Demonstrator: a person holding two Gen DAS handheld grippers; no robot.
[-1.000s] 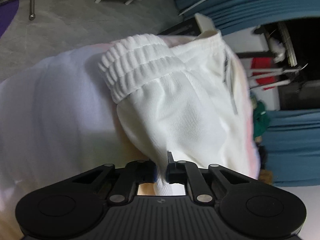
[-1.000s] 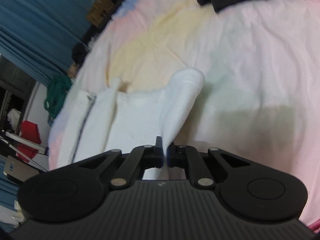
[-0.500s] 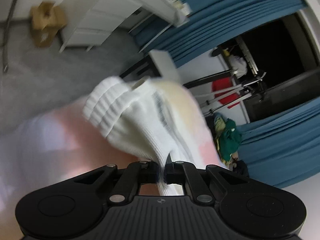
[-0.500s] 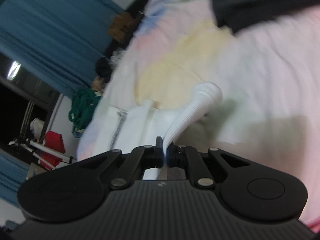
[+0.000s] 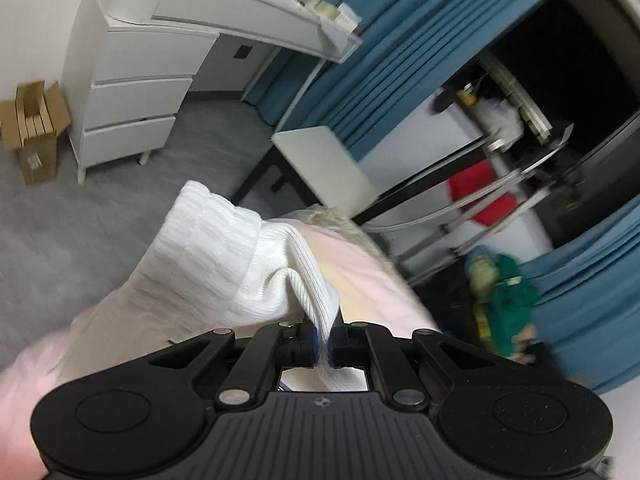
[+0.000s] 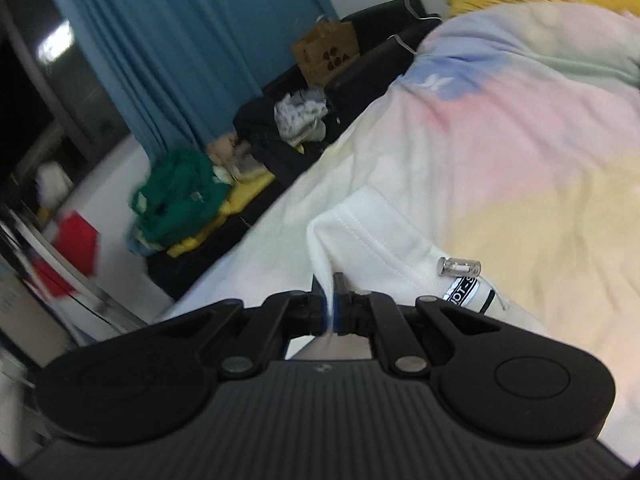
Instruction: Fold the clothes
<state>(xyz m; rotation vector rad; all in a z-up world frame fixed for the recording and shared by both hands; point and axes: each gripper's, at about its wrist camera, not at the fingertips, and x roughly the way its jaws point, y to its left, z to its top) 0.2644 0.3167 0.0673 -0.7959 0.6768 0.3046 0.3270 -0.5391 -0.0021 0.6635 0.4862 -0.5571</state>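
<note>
Fingers (image 5: 307,334) clamping white garment (image 5: 224,264), bedspread (image 6: 520,152) beneath.

I am keeping both claws pinched nearly closed on white fabric. My left claw (image 5: 323,330) is gripping a ribbed fold between its fingers, while my right claw (image 6: 329,300) is clamping a stitched hem edge.

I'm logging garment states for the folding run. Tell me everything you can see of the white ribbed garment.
The white ribbed garment looks like soft knit fabric with a gathered elastic band and a stitched hem. A small metal cord tip and a black-and-white printed tape lie on it. The left gripper and the right gripper each pinch an edge, and it drapes over the pastel bedspread.
</note>
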